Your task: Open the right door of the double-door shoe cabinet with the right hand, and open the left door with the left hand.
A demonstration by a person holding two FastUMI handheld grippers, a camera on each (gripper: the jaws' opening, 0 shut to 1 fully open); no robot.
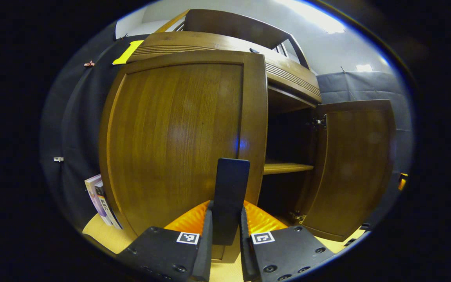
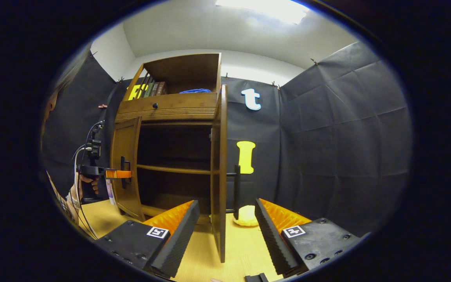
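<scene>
Bottom of the left gripper view: the left gripper is clamped on the dark handle of the left door, both fingers pressed against it. That door fills the middle of the frame, its free edge swung out from the cabinet's dark interior, where a shelf shows at centre right. So the left door looks partly open, with more swing to go.

Bottom of the right gripper view: the right gripper has its fingers spread wide, holding nothing. The right door stands edge-on between them, fully swung out, its handle just beyond. That half looks done.

Farther back at left, a hand holds the other gripper level at the left door's handle.
</scene>
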